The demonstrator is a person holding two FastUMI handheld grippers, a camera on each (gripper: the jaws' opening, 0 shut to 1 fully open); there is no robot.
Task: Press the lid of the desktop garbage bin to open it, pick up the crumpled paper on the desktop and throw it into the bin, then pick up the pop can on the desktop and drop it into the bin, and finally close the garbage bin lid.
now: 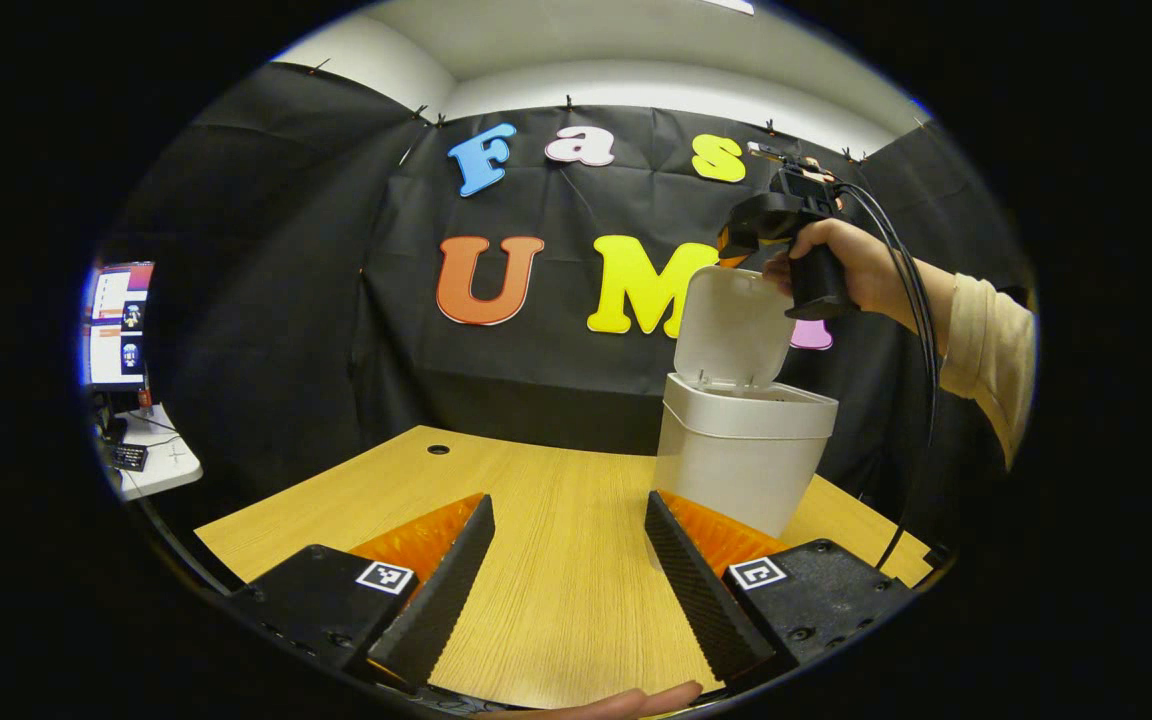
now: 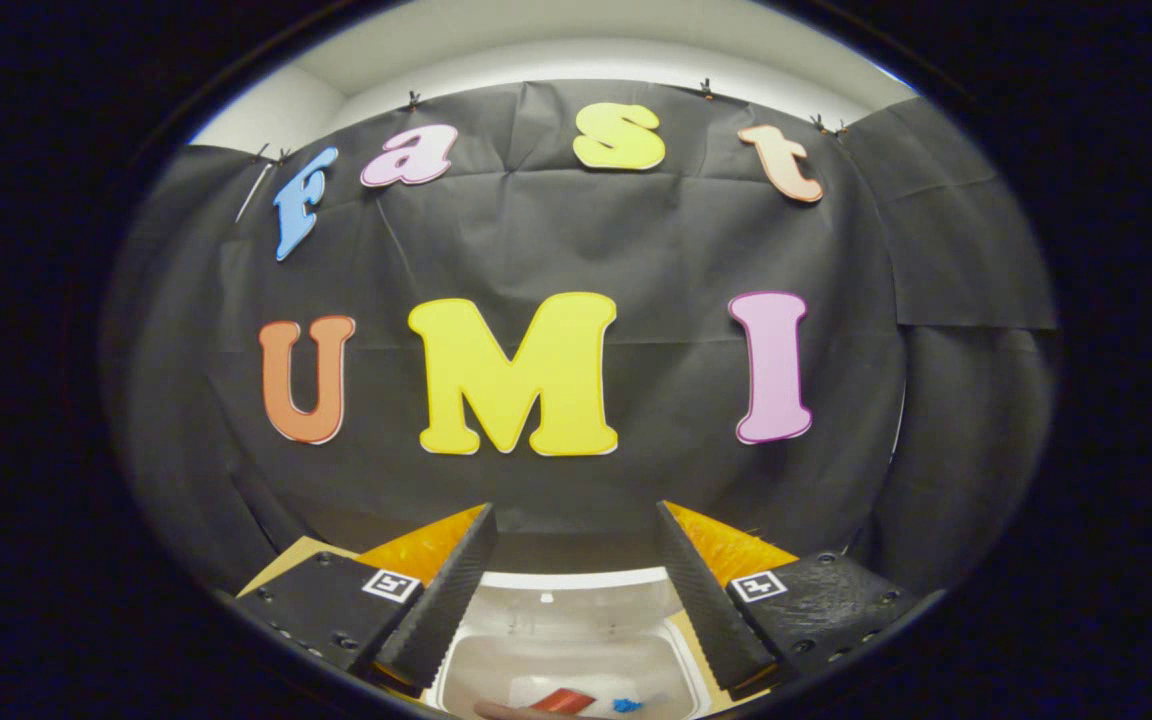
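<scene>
The white desktop bin (image 1: 741,460) stands on the wooden table (image 1: 556,560) toward its right rear, its lid (image 1: 731,325) swung up and open. My left gripper (image 1: 566,510) hovers low over the table to the bin's left, open, with nothing between its fingers. A hand holds my right gripper (image 1: 748,245) just above the top edge of the raised lid. In the right gripper view that gripper (image 2: 576,520) is open and empty, looking at the wall over the open bin (image 2: 566,650). A red object (image 2: 564,700) and a small blue bit lie inside the bin.
A monitor (image 1: 118,325) and a small white side table (image 1: 151,460) stand off to the left beyond the table's edge. A round cable hole (image 1: 438,450) sits near the table's far edge. A cable (image 1: 921,330) hangs from the right gripper past the sleeve.
</scene>
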